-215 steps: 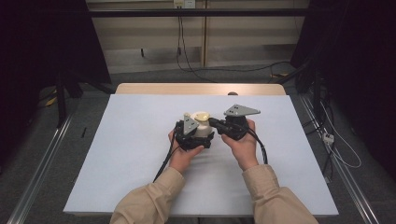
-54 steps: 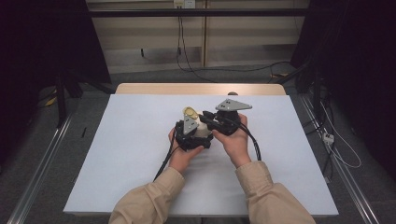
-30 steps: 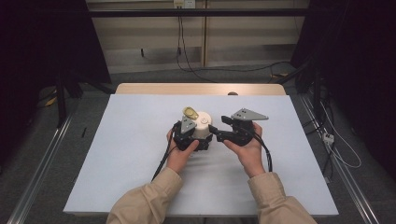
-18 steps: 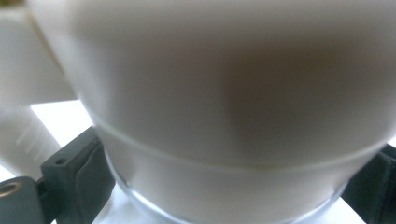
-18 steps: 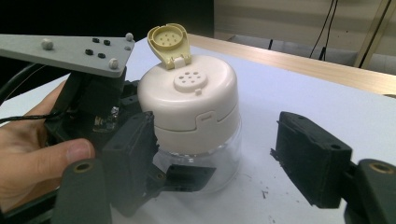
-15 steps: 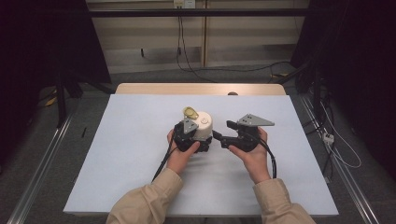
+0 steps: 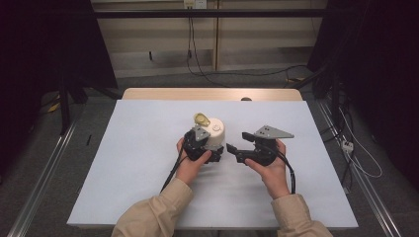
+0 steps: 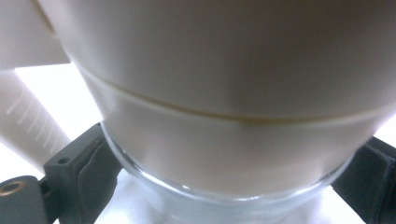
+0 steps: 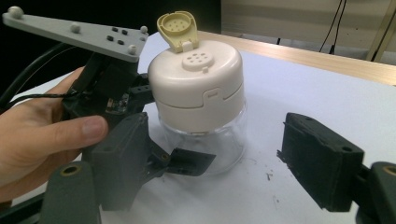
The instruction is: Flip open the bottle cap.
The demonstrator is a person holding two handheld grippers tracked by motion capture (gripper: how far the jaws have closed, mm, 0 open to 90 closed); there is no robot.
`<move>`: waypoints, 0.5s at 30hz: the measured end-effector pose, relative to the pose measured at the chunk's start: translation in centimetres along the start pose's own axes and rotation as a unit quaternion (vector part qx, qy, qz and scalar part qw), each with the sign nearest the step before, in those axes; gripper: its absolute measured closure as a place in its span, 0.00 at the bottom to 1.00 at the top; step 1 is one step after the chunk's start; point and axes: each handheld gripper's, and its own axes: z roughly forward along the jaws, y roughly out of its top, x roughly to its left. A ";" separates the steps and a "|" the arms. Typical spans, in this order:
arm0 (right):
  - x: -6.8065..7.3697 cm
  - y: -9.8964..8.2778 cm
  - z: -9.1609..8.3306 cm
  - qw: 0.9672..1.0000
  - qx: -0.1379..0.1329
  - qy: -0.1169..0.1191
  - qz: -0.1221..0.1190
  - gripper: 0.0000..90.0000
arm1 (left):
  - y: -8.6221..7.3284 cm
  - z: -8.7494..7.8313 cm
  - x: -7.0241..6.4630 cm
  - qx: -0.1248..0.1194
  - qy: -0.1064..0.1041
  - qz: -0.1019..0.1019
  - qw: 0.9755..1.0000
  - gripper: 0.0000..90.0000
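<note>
Standing upright near the middle of the pale matte surface (image 7: 123, 163), the jar (image 9: 201, 100) is a squat cylinder with a clear glass body and a smooth cream plastic cap. That cap is domed, with a shallow round recess pierced by small holes (a shaker top), and its yellowish flip lid (image 9: 177, 28) stands hinged open above it, showing matching studs on its underside. The left gripper (image 7: 200, 148) clamps the jar low down: its black, blocky jaws press against the glass on either side, just beneath the cap's seam, as the left gripper view shows up close. A grey three-cornered plate with small knobs tops that gripper. The right gripper (image 7: 236, 150) sits just beside the jar, its matte black jaws set wide and having just been opening, with nothing gripped between them. Fine dark specks dot the surface by the jar's base
</note>
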 end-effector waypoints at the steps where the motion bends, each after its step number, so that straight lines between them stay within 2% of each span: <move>1: 0.0 0.0 -0.2 1.000 -0.001 0.000 0.000 0.26 | 0.0 0.0 0.0 0.003 0.000 -0.004 1.000 0.05; 3: 0.1 0.0 -0.5 1.000 -0.004 0.001 0.000 0.26 | -0.2 -0.1 0.2 0.039 -0.006 -0.014 0.999 0.06; 5: 0.0 0.0 -0.7 1.000 -0.006 0.003 -0.003 0.26 | -0.3 -0.2 0.2 0.039 -0.009 -0.019 0.999 0.07; 10: 0.0 -0.6 -1.1 1.000 0.002 0.007 -0.007 0.24 | -0.8 -0.8 -0.1 0.068 -0.003 0.004 0.998 0.07; 12: -0.1 -1.0 -1.3 1.000 0.006 0.007 -0.006 0.24 | -1.1 -1.3 -0.1 0.069 -0.003 0.007 0.998 0.08; 15: -0.3 -1.8 -1.7 1.000 0.012 0.009 -0.006 0.24 | -1.5 -2.3 0.2 0.050 -0.013 0.006 0.999 0.08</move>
